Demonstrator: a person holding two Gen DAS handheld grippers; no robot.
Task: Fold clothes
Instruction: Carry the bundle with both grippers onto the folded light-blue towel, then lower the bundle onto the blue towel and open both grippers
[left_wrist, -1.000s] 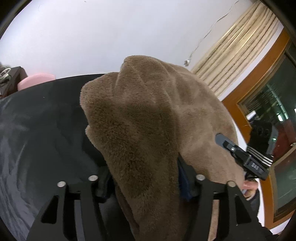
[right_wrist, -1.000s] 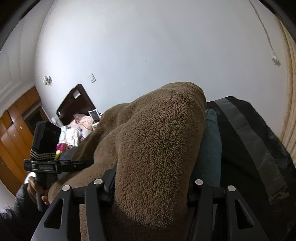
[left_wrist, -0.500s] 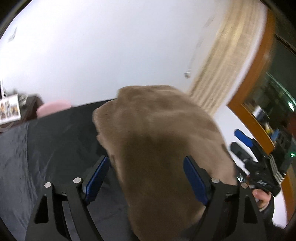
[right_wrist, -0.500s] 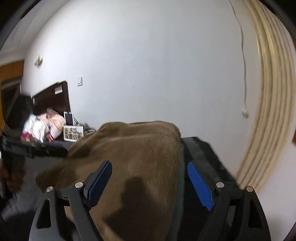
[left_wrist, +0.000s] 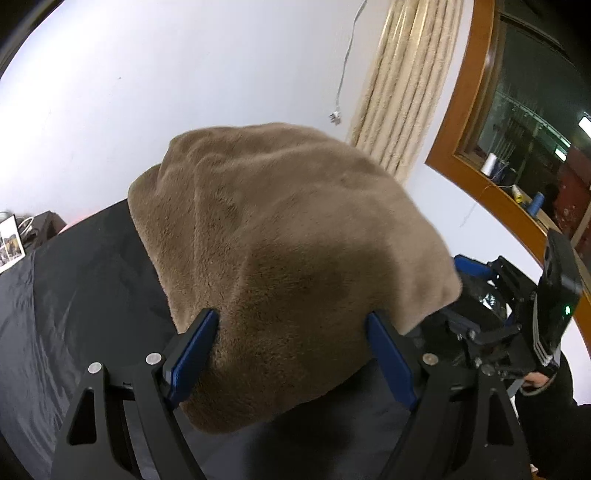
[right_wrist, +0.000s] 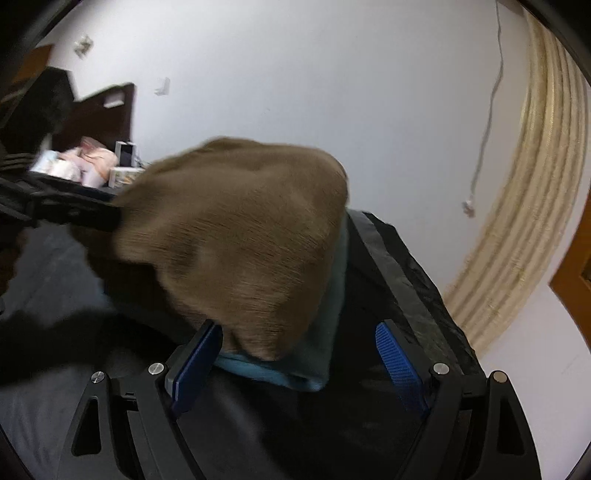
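From the left wrist view, the brown fleece (left_wrist: 288, 266) sits as a thick folded bundle on the black bed (left_wrist: 74, 295). The left tool (left_wrist: 291, 350) stands wide open, its blue pads on either side of the bundle's near edge; the left pad seems to brush the pile, but nothing is pinched. The right tool (left_wrist: 476, 295) shows at the far right, beside the fleece's corner, with part of a hand (left_wrist: 535, 378) behind it. A curtain (left_wrist: 402, 85) hangs against the wall beyond.

From the right wrist view, the picture is somewhat blurred. The right tool (right_wrist: 299, 354) is also spread wide and grips nothing. The fleece (right_wrist: 240, 236) lies on top of a teal garment (right_wrist: 328, 295), whose edge peeks out along the near and right sides. The left tool (right_wrist: 70, 210) reaches in from the left, at the fleece's far corner. Clutter (right_wrist: 85, 162) sits by the headboard behind.

The fleece already lies folded and stacked on the teal piece. This could be a fold just let go, or a bundle about to be gripped for another fold; I can't tell which. Either way, I'd judge the care needed is the same: keep the pads clear of the plush so they don't drag the top layer off square, and leave the teal piece flat underneath.
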